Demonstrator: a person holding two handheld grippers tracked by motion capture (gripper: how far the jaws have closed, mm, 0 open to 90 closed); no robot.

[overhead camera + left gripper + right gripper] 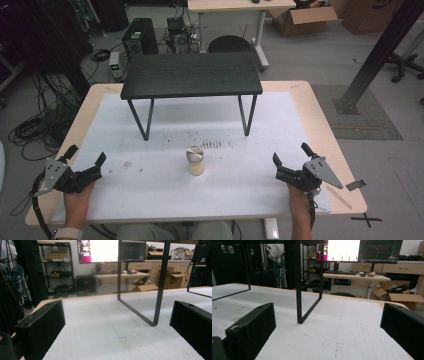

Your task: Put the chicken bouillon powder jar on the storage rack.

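A small jar (pixel 195 160) with a silver lid and pale contents stands upright on the white mat (pixel 165 130), near the middle front. My left gripper (pixel 88 157) rests at the mat's left front, open, nothing between its jaws. My right gripper (pixel 290 158) rests at the right front, also open and empty. Both are well apart from the jar. In the left gripper view the wide-spread jaws frame bare mat (pixel 112 325) and a black leg of the stand (pixel 157 297). The right gripper view shows another leg (pixel 299 295) of the stand ahead.
A low black stand (pixel 191 75) with thin metal legs sits at the back of the mat. The wooden table edge (pixel 320 115) borders the mat. Dark smudges (pixel 210 144) mark the mat behind the jar. Cables, boxes and desks lie beyond the table.
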